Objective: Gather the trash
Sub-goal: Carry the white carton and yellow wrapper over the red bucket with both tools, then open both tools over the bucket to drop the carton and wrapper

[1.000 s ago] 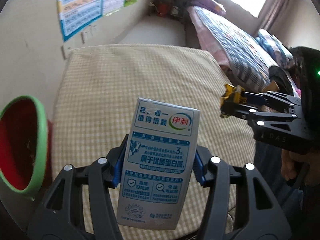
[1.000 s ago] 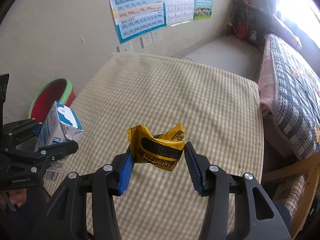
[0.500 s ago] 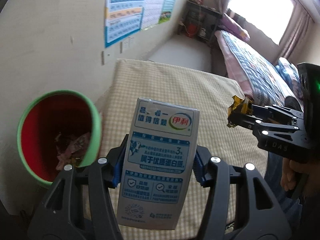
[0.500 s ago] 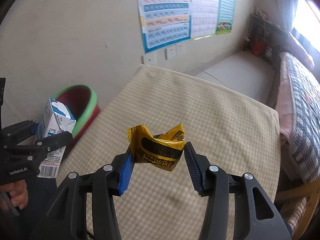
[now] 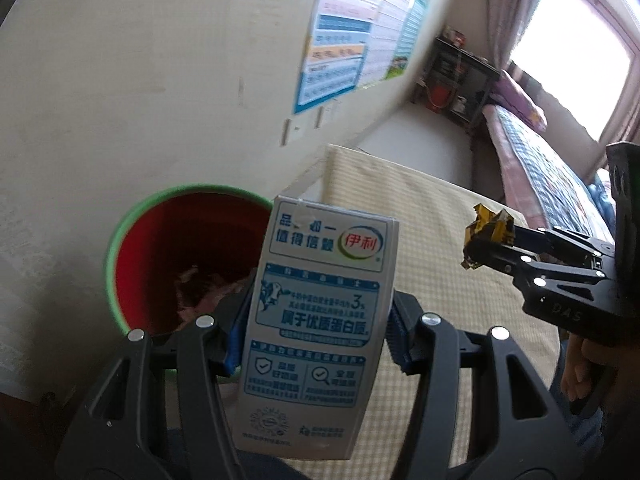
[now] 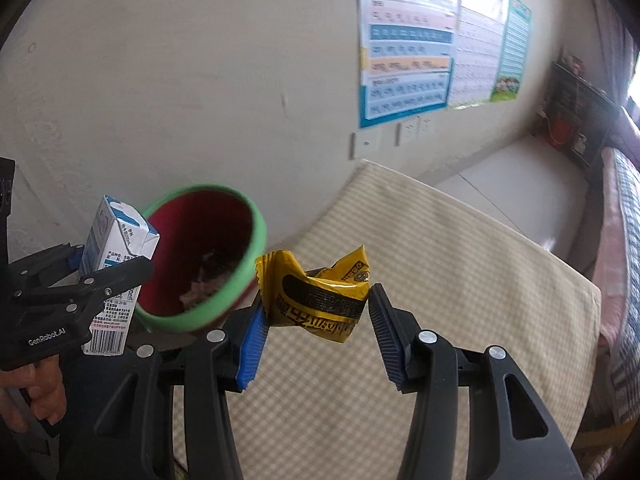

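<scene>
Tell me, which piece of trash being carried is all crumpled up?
The shiny yellow snack wrapper in the right gripper is crumpled. The other piece, the white and blue milk carton in the left gripper, keeps its boxy shape.

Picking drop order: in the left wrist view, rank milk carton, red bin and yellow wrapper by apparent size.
1. milk carton, though it sits nearest the lens
2. red bin, close behind, partly hidden by the carton
3. yellow wrapper, clearly smallest

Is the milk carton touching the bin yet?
Apart. The right wrist view shows the milk carton held in the air beside the bin, wall visible between them.
</scene>
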The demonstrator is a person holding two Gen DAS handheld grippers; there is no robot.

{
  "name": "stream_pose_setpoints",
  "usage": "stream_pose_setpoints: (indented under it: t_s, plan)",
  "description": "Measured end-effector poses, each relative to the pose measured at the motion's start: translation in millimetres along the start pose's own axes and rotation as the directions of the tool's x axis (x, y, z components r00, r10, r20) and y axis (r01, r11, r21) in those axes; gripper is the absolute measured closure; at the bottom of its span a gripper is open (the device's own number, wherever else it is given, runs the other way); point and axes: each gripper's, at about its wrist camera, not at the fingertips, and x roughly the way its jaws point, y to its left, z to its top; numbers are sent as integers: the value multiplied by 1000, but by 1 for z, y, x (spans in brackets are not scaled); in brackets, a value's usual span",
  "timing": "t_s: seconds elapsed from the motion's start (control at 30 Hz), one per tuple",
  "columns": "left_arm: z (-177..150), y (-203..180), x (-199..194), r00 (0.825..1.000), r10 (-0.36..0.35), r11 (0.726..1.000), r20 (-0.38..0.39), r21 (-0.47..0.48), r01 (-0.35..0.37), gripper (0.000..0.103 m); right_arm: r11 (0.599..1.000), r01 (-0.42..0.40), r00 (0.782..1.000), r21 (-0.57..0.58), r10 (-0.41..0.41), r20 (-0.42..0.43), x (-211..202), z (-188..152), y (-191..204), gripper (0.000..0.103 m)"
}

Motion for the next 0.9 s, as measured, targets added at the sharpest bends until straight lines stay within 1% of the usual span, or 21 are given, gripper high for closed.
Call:
stream_pose_setpoints:
  t_s: [0.27,0.4,0.53,0.63,0.7,0.9]
  plan:
    - [3,46,-11,999,45,997,11,-63,-44,50,997,-62,998,-55,61,-14,27,21,44,55]
    - [5,69,-15,998,55,993,21,-102,-53,50,993,-90,996,-79,88,-24,43,30,66,55]
    - [7,90,-14,999,39,988,24,-149,-35,50,988,-118,993,-102,115,-31,60,38,85,55]
    - [8,100,-13,999,42,985,28,-166,-37,50,983,-128,992,-129,123,-41,72,42,100,55]
    - [9,109,-11,999,26,981,29,-192,-20,50,981,-133,991,-141,127,-52,80,44,107,55]
    - [13,127,-7,999,12,972,40,-236,-3,50,974,-148,987,-169,135,-86,104,43,123,55]
